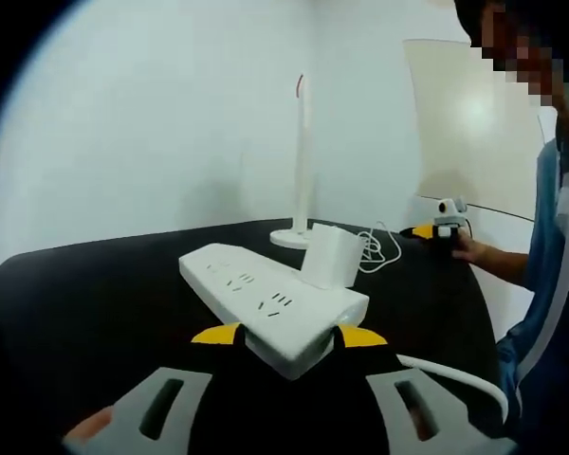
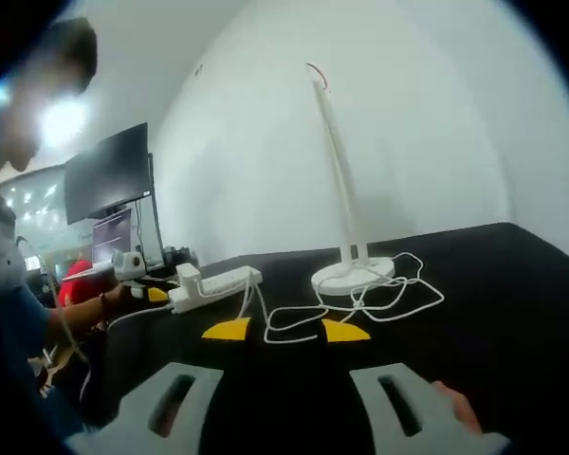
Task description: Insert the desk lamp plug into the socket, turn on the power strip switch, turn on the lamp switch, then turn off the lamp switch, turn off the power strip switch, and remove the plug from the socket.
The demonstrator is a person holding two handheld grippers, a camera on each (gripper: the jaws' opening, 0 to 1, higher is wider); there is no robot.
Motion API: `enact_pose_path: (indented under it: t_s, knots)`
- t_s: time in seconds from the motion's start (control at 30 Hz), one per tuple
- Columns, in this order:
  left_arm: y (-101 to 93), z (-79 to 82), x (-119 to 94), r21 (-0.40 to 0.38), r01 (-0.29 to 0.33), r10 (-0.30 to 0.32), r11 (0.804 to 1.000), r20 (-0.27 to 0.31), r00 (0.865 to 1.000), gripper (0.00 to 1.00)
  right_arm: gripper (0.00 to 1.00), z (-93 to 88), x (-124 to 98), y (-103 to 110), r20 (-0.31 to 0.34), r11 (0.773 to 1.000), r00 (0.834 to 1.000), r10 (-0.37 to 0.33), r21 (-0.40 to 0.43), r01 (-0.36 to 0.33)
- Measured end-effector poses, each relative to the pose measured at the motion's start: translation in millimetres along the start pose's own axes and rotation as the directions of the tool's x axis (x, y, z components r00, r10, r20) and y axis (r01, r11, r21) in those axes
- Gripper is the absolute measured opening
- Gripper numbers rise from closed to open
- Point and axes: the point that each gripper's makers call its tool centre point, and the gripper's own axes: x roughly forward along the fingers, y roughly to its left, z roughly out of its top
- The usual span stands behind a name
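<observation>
One white power strip is lying on the black table, its near end sitting between the yellow-tipped jaws of the left gripper, which are standing spread to either side of it; whether they are touching it I cannot tell. One blocky white plug is sitting upright in a socket of the strip. Behind it the white desk lamp is standing on its round base, with its white cable lying in loose loops beside it. In the right gripper view, the right gripper is hovering spread above the cable loops, gripping nothing, near the lamp base. Off to that view's left, a dark monitor is standing.
</observation>
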Motion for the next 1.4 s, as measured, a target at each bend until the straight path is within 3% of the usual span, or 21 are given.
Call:
enact_pose_path:
  t_s: [0.5,0.9,1.4]
  knots:
    - [0.3,-0.6,-3,0.06,0.0,0.001,0.998,-0.001,1.0,0.37,0.28,2.5,-1,-1,0.015,1.0,1.0,0.0,0.011,-0.001]
    - [1.9,23.5,-13,0.062,0.009,-0.016,0.998,0.105,0.994,0.43,0.28,9.7,-4,2,0.066,0.999,0.998,0.006,0.05,-0.009]
    - [-16.6,31.0,10,0.194,0.072,-0.084,0.978,0.058,0.995,0.47,0.28,8.9,-3,-2,0.072,0.998,0.997,0.004,0.063,-0.009]
